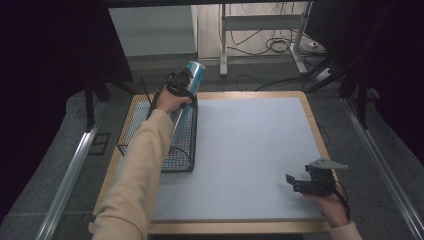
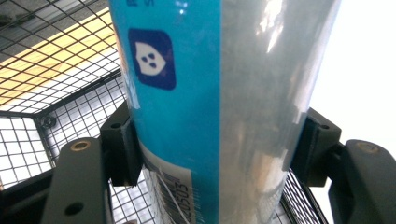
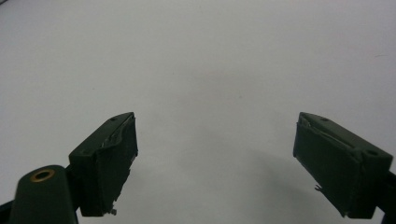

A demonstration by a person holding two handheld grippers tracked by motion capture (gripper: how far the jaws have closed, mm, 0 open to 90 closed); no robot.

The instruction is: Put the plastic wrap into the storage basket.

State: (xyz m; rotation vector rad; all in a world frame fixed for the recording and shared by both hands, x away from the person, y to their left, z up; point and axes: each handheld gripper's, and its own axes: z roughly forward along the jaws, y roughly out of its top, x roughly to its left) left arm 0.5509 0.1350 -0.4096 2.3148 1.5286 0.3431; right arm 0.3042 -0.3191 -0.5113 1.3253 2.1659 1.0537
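While the left gripper [image 1: 181, 84] squeezes the blue tube [image 1: 186, 102] | lower it slowly, straight into the wire basket [image 1: 135, 117] | right gripper [image 1: 296, 183] spread wide, holding nothing.

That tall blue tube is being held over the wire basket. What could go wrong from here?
1. The left tongs pinch the glossy blue tube only at two sides of its round body, so it might slip or twist.
2. The tube leans across the wire basket, so its lower end could catch on the mesh or tip the basket.
3. The right tongs rest open and far off, too distant to help.
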